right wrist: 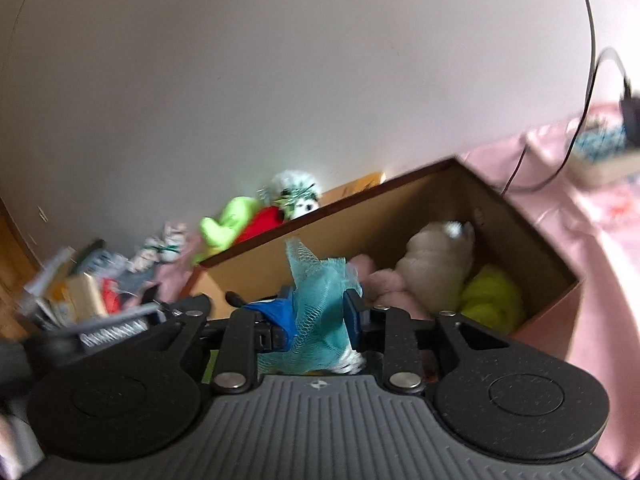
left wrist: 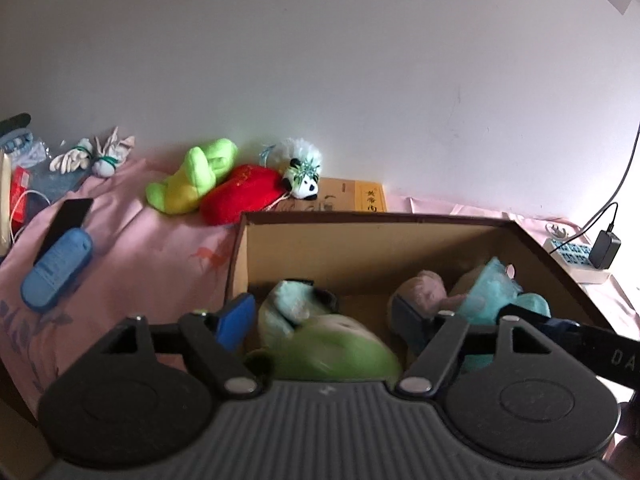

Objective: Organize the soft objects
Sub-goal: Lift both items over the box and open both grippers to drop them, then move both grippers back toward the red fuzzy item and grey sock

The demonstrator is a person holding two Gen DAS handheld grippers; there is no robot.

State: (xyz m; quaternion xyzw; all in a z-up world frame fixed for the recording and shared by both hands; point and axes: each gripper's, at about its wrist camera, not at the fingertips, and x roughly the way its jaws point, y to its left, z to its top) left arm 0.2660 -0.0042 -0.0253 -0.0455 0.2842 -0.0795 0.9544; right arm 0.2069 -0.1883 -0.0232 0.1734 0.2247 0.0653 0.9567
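Observation:
A brown cardboard box [left wrist: 360,224] stands on the pink sheet. My left gripper [left wrist: 322,318] hovers over its near left corner with the blue pads wide apart. A blurred green plush [left wrist: 332,348] with a pale mint head lies between them, and neither pad presses on it. In the right wrist view my right gripper [right wrist: 318,316] is over the box [right wrist: 400,188], its narrow jaws closed on a teal mesh pouf [right wrist: 320,292]. A cream plush [right wrist: 436,264], a pink plush [right wrist: 384,280] and a yellow-green soft thing [right wrist: 492,296] lie inside.
Against the wall behind the box lie a lime-and-yellow plush [left wrist: 192,176], a red plush [left wrist: 236,196], a panda toy [left wrist: 304,180] and a yellow book [left wrist: 360,196]. A blue case [left wrist: 56,272] and a black phone [left wrist: 70,216] lie left. A power strip [left wrist: 580,256] sits right.

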